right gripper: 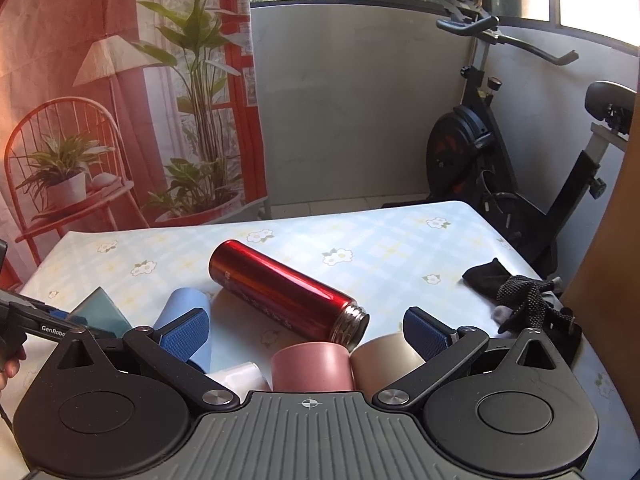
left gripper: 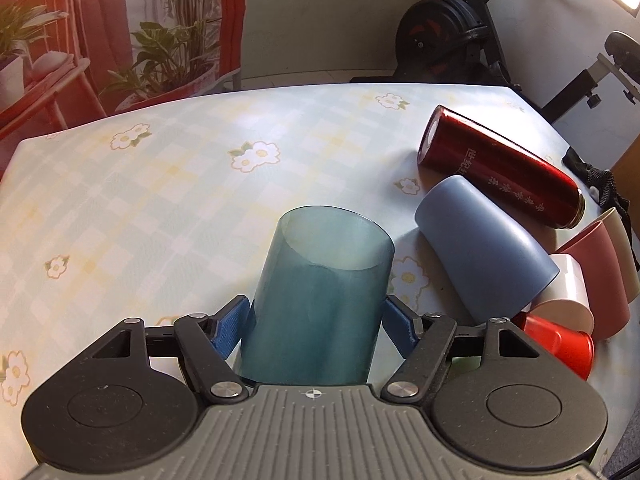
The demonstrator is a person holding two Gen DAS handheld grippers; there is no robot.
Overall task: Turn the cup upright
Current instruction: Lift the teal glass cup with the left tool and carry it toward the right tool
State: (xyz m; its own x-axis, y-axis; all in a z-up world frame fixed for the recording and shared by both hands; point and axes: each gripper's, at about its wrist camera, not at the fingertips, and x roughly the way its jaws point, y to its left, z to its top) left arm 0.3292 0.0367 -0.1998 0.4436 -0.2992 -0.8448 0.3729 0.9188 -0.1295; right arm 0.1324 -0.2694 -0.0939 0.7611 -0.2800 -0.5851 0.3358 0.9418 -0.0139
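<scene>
A translucent teal cup (left gripper: 320,300) sits between the blue pads of my left gripper (left gripper: 316,320), its open rim pointing away from the camera; the pads press its sides. The same teal cup shows at the left in the right wrist view (right gripper: 102,312), beside the left gripper's arm. My right gripper (right gripper: 306,332) is open and empty, hovering over a pink cup (right gripper: 312,366) and a beige cup (right gripper: 384,360) lying on the table.
A red thermos (left gripper: 500,168) lies on its side, also in the right wrist view (right gripper: 286,294). A blue cup (left gripper: 484,248), pink, white and red cups lie clustered at the right. A black strap (right gripper: 524,296) lies near the table's right edge. An exercise bike stands behind.
</scene>
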